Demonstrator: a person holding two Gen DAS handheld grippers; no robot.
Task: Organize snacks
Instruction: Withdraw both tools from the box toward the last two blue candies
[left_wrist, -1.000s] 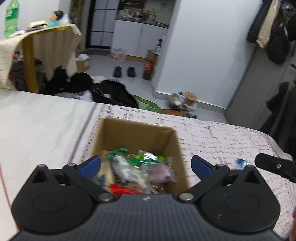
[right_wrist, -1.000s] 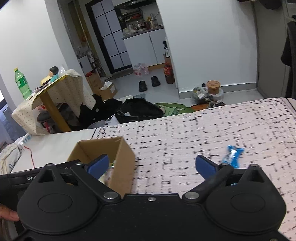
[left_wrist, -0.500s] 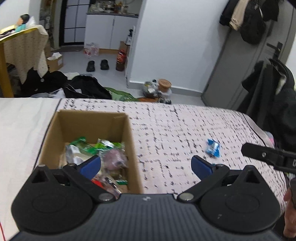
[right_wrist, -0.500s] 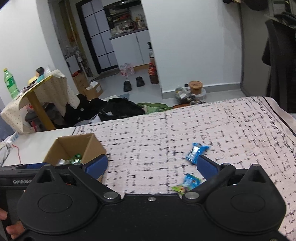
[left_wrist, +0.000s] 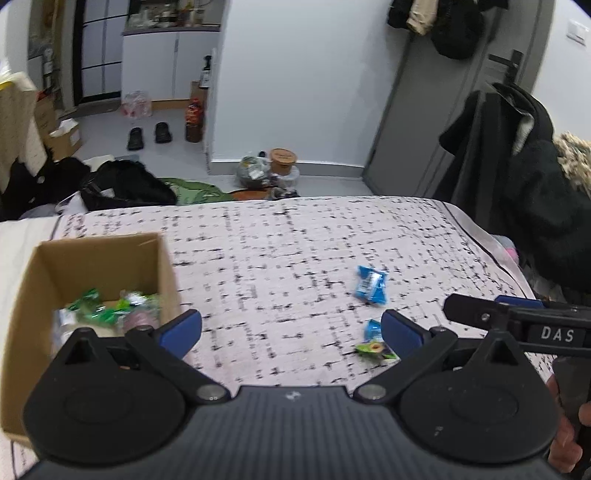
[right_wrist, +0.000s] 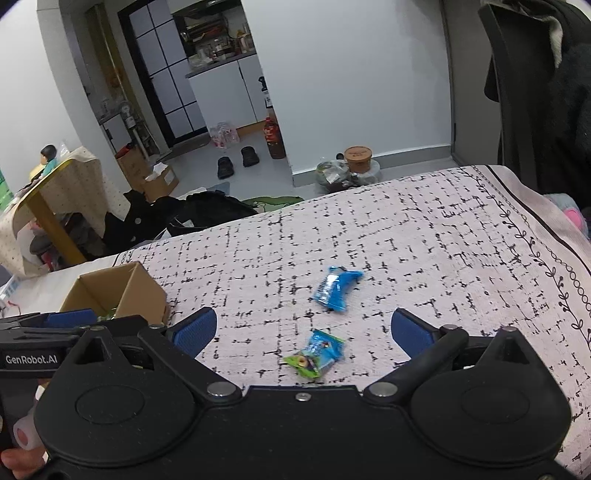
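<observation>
Right gripper (right_wrist: 303, 328): blue-padded fingers (right_wrist: 195, 331) spread wide, nothing btwn them, held above the bedspread (right_wrist: 424, 236). Green/blue snack packet (right_wrist: 316, 353) lies on the cloth just ahead, roughly centred btwn the pads. Blue snack packet (right_wrist: 335, 287) sits a bit farther out, near the first, not touching.

Left gripper (left_wrist: 291, 329): fingers also wide apart, empty. Its right pad (left_wrist: 400, 333) is just beside the green/blue packet (left_wrist: 376, 345); can't tell if touching. Blue packet (left_wrist: 371, 286) farther fwd. Cardboard box (left_wrist: 164, 266) at left, open top, w/ several green and pale wrappers (left_wrist: 110, 308) inside; left pad overlaps its near-right corner in view. In right wrist view the box (right_wrist: 144, 291) shows behind the left tool.

Surface: pale cloth w/ black broken-grid print, black line and leaf-vine border along the right side (right_wrist: 554, 273); plain white sheet left of the box. Cloth around both packets is bare; far edge drops to the floor.

Room: grey floor w/ dark bags (left_wrist: 122, 186), slippers (left_wrist: 147, 134), bottle, tub w/ brown lid (left_wrist: 282, 157); white wall, grey door (left_wrist: 461, 110), dark coats (left_wrist: 517, 177) hanging at right close to the bed edge; covered table (right_wrist: 48, 195) far left.
</observation>
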